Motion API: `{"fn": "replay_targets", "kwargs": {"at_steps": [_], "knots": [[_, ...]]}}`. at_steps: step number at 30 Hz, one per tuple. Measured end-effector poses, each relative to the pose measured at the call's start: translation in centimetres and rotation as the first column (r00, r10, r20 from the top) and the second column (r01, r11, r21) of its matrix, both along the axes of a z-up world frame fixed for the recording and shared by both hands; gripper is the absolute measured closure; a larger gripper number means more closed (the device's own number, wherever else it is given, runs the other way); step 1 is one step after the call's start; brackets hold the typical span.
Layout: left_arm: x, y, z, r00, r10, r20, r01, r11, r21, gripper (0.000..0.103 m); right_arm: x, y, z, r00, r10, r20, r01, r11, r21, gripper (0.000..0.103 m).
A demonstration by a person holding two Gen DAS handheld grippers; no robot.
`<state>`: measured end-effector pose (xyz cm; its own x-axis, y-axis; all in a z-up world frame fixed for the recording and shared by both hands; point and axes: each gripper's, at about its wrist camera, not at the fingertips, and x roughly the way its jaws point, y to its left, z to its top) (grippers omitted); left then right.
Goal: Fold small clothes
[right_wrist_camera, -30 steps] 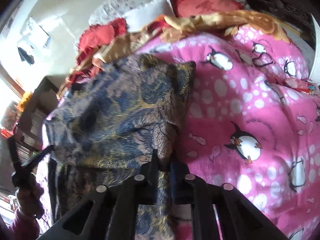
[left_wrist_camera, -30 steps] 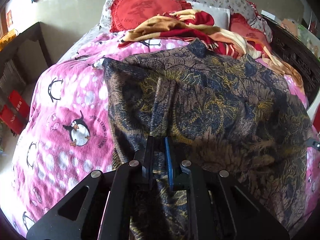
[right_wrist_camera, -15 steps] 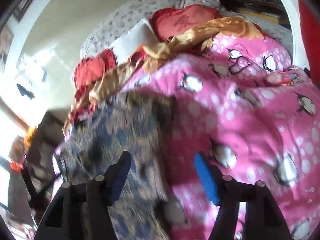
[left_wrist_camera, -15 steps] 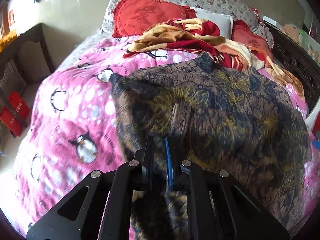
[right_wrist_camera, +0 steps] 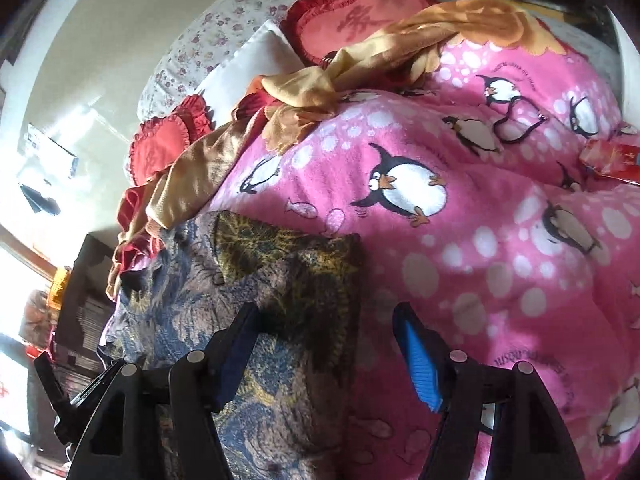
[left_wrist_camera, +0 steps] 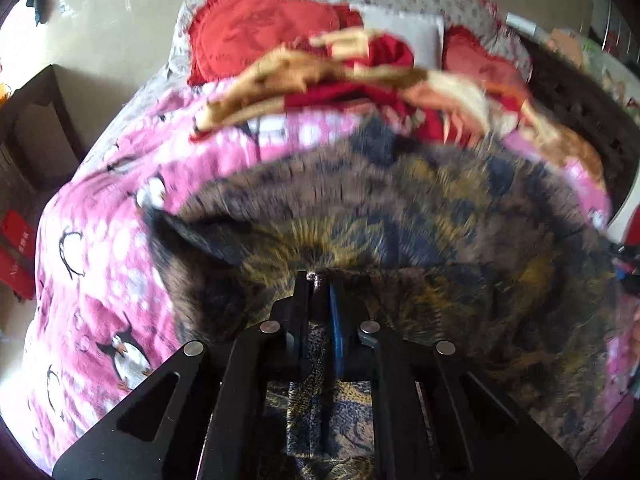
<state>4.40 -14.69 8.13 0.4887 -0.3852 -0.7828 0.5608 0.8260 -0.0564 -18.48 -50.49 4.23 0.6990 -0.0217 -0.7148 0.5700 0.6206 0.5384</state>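
Note:
The garment is a brown, blue and gold patterned shirt spread on a pink penguin blanket. My left gripper is shut on a pinched fold of its near part, and cloth runs back between the fingers. This view is motion-blurred. In the right wrist view the garment lies at lower left with one corner folded over. My right gripper stands open above the shirt's right edge and the blanket, with nothing gripped. Its black finger hangs over the cloth.
Red heart cushions, a floral pillow and a crumpled orange and red cloth fill the head of the bed. A pair of glasses and a red packet lie on the blanket. Dark wooden bed frame at the right.
My right gripper let go of the shirt, opened wide and swung right, over the blanket. My left gripper stayed shut on its fold and carried it further over the shirt.

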Motion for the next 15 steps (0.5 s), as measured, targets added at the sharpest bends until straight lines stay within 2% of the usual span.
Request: {"fn": "replay_targets", "kwargs": {"at_steps": [3, 4, 6, 9, 13, 14, 15], "knots": [[0.4, 2.1, 2.0, 0.999, 0.024, 0.03, -0.022, 0.998, -0.058, 0.097, -0.4, -0.1, 0.5, 1.0, -0.016, 0.023, 0.016, 1.0, 0.006, 0.036], [0.9, 3.1, 2.3, 0.998, 0.05, 0.03, -0.048, 0.996, -0.07, 0.097, -0.6, -0.1, 0.7, 0.999, -0.022, 0.038, 0.022, 1.0, 0.012, 0.032], [1.5, 4.0, 2.2, 0.996, 0.084, 0.007, -0.084, 0.994, -0.069, 0.097, -1.2, 0.1, 1.1, 0.998, -0.023, 0.064, 0.022, 1.0, 0.016, 0.027], [1.6, 4.4, 1.2, 0.996, 0.079, -0.047, -0.082, 0.994, -0.074, 0.097, -1.3, 0.3, 1.1, 0.997, -0.014, 0.072, 0.012, 1.0, 0.022, 0.027], [1.0, 3.5, 0.5, 0.997, 0.075, -0.028, -0.076, 0.997, -0.031, 0.097, 0.4, 0.6, 0.8, 0.996, 0.031, 0.08, -0.034, 0.998, 0.043, 0.028], [1.1, 3.3, 0.3, 0.997, 0.079, -0.026, -0.079, 0.997, -0.015, 0.097, 0.9, 0.8, 0.8, 0.996, 0.055, 0.071, -0.057, 0.998, 0.027, 0.033], [1.2, 3.2, 0.1, 0.996, 0.084, -0.027, -0.084, 0.996, 0.0, 0.097, 1.9, 1.2, 1.2, 0.997, 0.081, 0.014, -0.08, 0.995, -0.051, 0.075]]}}
